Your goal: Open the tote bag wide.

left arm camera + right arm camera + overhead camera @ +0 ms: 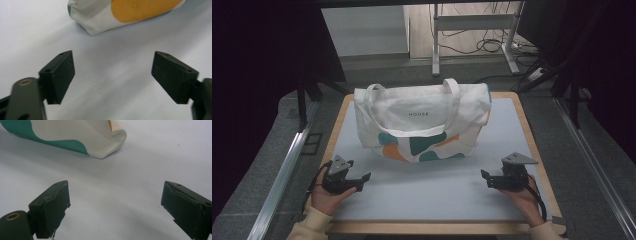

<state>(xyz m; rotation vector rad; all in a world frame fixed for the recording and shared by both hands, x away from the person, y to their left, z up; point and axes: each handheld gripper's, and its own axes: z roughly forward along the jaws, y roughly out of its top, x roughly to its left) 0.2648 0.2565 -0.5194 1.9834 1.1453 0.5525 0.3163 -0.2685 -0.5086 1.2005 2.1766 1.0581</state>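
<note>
We note the white canvas tote bag [422, 122] with "HOUSE" lettering from the high view; left gripper [113, 75] and right gripper [115, 205] near it, jaws spread, empty.

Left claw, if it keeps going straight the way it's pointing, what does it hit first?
Probably the tote bag: the left claw, jaws open, faces its orange-patched bottom corner across bare grey mat. Depth is hard to judge.

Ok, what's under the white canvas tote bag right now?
The white canvas tote bag with green and orange patches lies flat on the pale grey table mat. Whatever sits beneath or inside it is covered by the fabric.
</note>
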